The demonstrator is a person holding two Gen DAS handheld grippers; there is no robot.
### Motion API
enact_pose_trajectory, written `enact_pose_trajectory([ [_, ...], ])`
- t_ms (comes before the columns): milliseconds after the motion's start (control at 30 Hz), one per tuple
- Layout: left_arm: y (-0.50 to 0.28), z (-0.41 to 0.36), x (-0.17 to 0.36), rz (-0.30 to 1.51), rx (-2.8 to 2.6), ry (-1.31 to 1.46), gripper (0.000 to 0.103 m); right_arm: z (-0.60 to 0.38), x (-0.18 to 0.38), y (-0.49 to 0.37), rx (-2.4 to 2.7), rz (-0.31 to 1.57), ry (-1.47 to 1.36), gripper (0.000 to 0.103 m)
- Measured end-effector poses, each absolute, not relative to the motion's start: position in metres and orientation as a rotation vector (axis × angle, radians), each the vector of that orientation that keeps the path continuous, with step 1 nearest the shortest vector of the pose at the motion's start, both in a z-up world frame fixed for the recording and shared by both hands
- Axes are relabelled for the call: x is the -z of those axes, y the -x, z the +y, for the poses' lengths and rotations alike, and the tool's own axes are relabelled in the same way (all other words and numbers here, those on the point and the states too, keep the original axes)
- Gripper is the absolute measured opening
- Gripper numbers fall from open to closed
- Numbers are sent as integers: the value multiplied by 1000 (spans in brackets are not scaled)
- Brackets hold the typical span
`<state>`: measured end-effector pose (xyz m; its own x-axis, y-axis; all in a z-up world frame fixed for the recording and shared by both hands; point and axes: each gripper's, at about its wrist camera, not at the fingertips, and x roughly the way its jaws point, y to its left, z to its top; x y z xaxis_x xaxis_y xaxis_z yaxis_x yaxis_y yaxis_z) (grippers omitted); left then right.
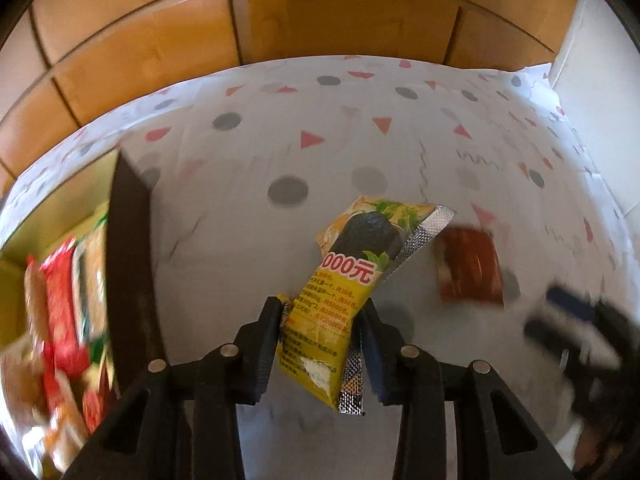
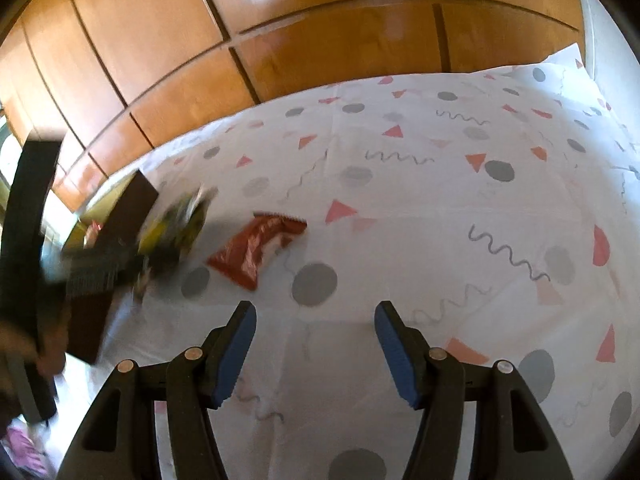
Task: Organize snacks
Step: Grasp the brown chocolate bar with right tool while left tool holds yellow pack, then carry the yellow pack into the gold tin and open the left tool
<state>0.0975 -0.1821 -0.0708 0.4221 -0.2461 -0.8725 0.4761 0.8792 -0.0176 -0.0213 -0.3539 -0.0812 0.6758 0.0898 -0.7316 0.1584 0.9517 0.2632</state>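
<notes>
My left gripper (image 1: 322, 306) is shut on a yellow snack packet (image 1: 352, 276) and holds it above the patterned tablecloth (image 1: 248, 208). The packet also shows blurred in the right wrist view (image 2: 176, 228). A dark-walled box (image 1: 128, 264) at the left holds several red and yellow snack packets (image 1: 64, 300); it also shows in the right wrist view (image 2: 120, 216). A red-brown snack packet (image 1: 470, 268) lies on the cloth to the right of the held packet, and in the right wrist view (image 2: 256, 248). My right gripper (image 2: 316, 316) is open and empty, a little short of it.
A wooden panelled wall (image 1: 280, 20) runs behind the table. The tablecloth (image 2: 440, 220) spreads to the right. The right gripper shows blurred at the right edge of the left wrist view (image 1: 576, 320).
</notes>
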Motion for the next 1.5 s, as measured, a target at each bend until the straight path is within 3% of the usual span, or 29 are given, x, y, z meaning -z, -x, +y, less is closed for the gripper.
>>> enact_pose_trajectory([
  [600,-44,-154,79,951,441,-242,39,-324,83,-71,59,958,-323,63],
  [633,-44,-154,79,948,440,-242,39,-322,85,-74,62,972,-305,60],
  [667,-44,-154,80,946,440,-243,39,-319,88,-77,62,990,-279,43],
  [700,-43,-155,81,944,441,-246,39,-314,87,-77,90,986,-203,32],
  [767,-43,-155,81,939,439,-251,40,-312,85,-71,115,970,-138,27],
  [1000,-43,-159,83,933,423,-257,41,-322,99,-33,208,873,67,26],
  [1500,-38,-162,84,901,400,-289,40,-329,101,-25,178,789,4,26],
])
